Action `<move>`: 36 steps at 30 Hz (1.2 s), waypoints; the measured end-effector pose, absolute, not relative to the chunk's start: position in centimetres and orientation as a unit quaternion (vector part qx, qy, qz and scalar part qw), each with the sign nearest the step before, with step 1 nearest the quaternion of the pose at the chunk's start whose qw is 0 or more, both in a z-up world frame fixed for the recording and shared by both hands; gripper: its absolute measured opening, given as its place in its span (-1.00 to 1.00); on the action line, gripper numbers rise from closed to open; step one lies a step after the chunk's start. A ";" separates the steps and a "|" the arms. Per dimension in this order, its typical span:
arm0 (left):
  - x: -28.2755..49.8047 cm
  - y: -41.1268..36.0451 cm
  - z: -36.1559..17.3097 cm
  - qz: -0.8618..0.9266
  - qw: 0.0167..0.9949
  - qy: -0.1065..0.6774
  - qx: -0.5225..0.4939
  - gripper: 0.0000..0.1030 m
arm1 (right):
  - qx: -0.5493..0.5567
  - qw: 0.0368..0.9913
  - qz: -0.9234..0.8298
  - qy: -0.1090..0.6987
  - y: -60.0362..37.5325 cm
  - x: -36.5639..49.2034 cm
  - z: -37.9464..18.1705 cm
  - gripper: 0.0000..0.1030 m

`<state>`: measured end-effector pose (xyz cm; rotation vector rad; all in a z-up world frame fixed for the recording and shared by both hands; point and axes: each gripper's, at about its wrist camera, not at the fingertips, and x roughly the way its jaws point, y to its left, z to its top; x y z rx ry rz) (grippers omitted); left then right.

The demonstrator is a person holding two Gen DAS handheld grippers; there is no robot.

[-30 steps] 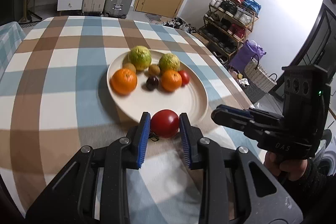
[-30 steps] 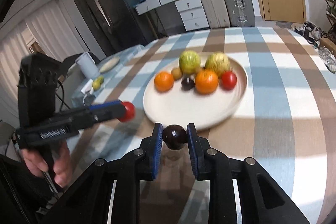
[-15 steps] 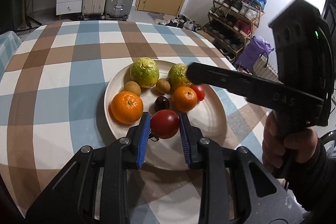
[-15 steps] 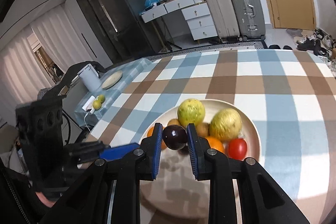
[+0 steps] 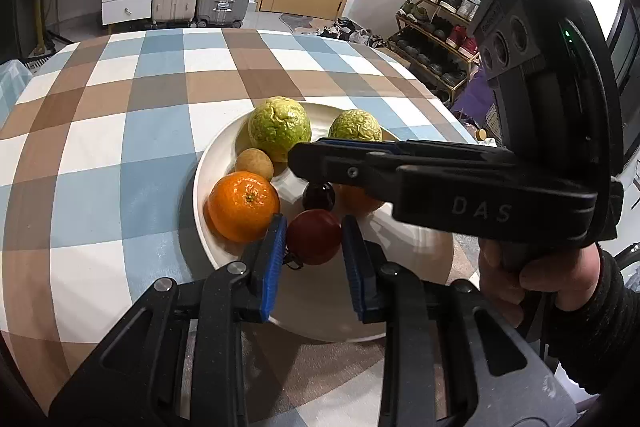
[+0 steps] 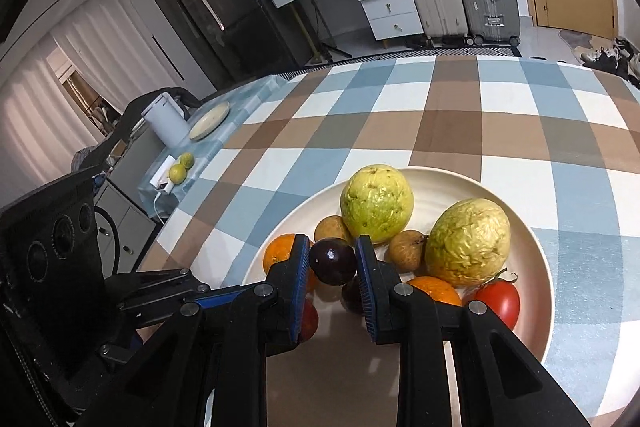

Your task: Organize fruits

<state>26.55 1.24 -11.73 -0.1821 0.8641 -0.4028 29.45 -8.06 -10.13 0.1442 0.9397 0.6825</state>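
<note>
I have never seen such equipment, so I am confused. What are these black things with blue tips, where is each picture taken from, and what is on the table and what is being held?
There is no robot. A person holds a hand-operated claw in each hand, and each claw carries a wide-angle camera looking along its two blue-padded fingers. One picture is from the left claw, the other from the right claw. The person's right hand shows in the left view.

On the checked tablecloth sits a cream plate with two big green-yellow fruits, two oranges, small brown fruits, a tomato and a dark plum.

The left claw is shut on a red tomato; the right claw is shut on a dark plum. Both are over the plate.
</note>
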 end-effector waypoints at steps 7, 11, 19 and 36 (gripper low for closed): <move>26.8 1.1 -11.7 -0.189 0.887 0.412 -0.084 -0.49 | 0.059 0.836 0.324 0.438 -7.5 29.4 -10.3 -0.42; 26.6 1.3 -11.1 -0.182 0.893 0.404 -0.084 -0.32 | 0.082 0.845 0.310 0.428 -8.5 29.1 -9.6 0.03; 24.6 1.8 -8.8 -0.159 0.906 0.381 -0.089 0.32 | 0.128 0.866 0.302 0.377 -12.0 26.4 -7.0 0.49; 17.0 1.2 -1.2 -0.087 0.948 0.299 -0.069 0.97 | 0.122 0.921 0.255 0.267 -16.4 17.4 -0.9 0.99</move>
